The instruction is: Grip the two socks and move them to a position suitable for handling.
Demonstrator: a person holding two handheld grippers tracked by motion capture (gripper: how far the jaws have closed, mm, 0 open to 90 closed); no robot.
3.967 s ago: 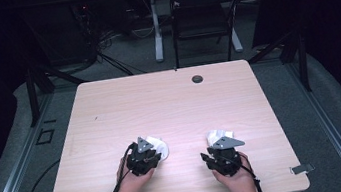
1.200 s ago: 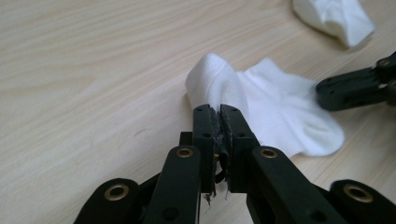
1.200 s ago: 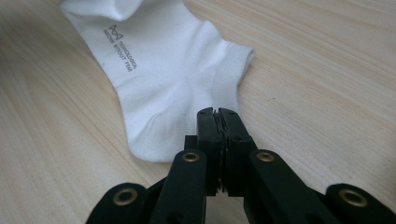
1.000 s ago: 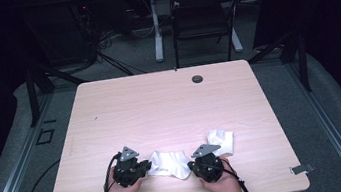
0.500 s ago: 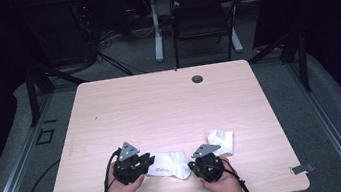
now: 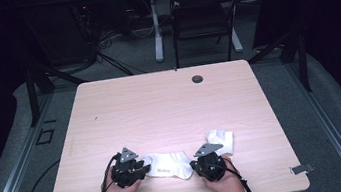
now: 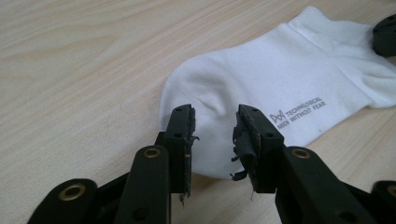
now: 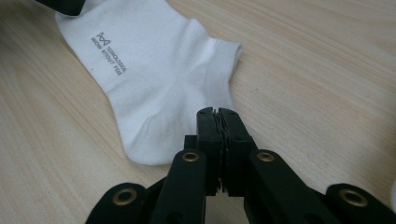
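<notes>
Fingers first: the left gripper (image 7: 214, 135) stands with its jaws parted at the toe end of the flat white sock (image 6: 169, 164), and they have just been opening; the pads press on nothing, though the toe shows through the gap. The right gripper (image 8: 217, 122) has its jaws pressed together at the sock's heel end, and I cannot tell whether a bit of cloth is caught between the pads.

That sock lies spread out between the two grippers, close to the near edge of the table (image 6: 159, 102). A second, folded sock (image 6: 221, 141) sits just beyond its heel end, beside the right gripper.

From the look of it, the sock is light, limp knit cloth: it will sag and fold wherever it is lifted, and it won't break or slip much against rubber pads. A pinch on the toe tip or the ribbed cuff would likely hold best, since a thin single layer could slide out.

Beyond the sock the tabletop is bare wood up to a small dark grommet (image 6: 197, 78) near the far edge. Toward the person, the table edge is near, so little slack that way.
</notes>
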